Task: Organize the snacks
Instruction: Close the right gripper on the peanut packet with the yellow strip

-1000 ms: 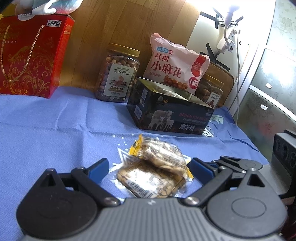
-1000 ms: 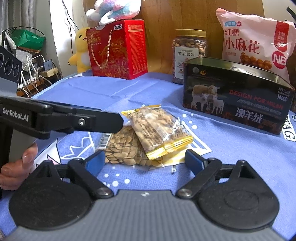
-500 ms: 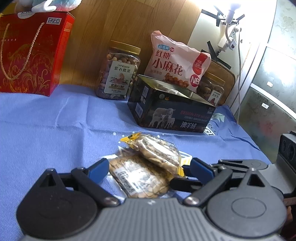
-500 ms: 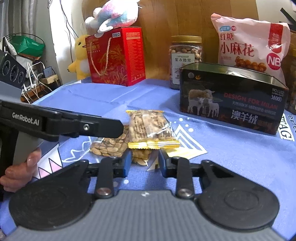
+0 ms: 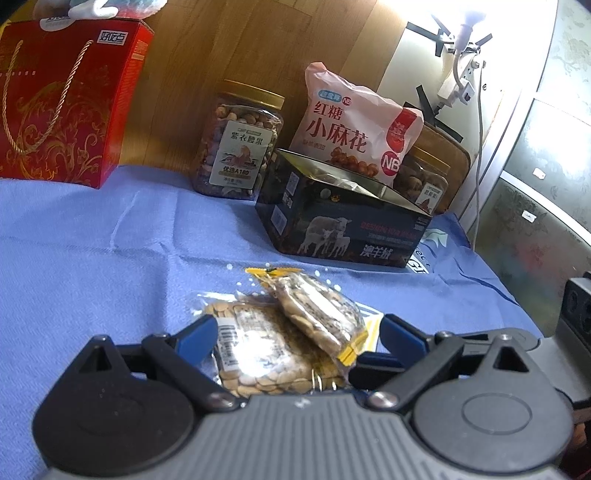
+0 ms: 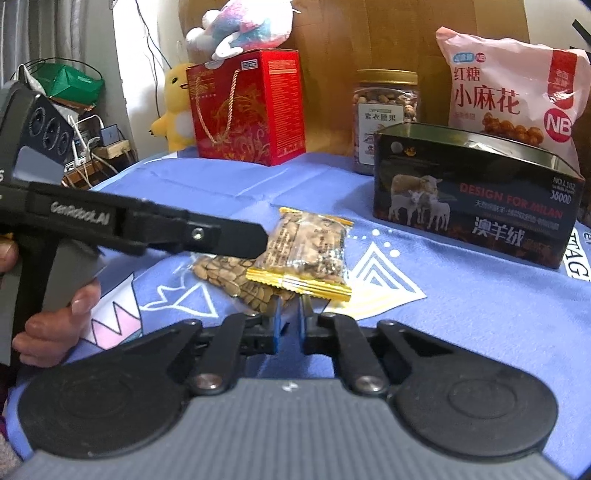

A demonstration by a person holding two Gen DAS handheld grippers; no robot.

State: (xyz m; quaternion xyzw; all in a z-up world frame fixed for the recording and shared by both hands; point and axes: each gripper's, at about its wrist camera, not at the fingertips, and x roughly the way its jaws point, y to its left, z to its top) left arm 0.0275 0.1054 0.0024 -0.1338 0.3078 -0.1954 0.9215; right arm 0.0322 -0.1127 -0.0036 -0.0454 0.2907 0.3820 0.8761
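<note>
Two small snack packets lie stacked on the blue cloth: a yellow-edged packet on top of a clear packet of seeds. My left gripper is open, its blue pads on either side of both packets. My right gripper is shut on the near edge of the packets; which packet it pinches is hidden. The open dark tin box with sheep on it stands behind.
A red gift box, a nut jar, a pink snack bag and a second jar line the wooden back wall. Plush toys sit at the left. The cloth's right edge is close.
My right gripper has closed from wide open onto the packets' near edge. My left gripper has moved forward so the packets sit deeper between its open pads.
</note>
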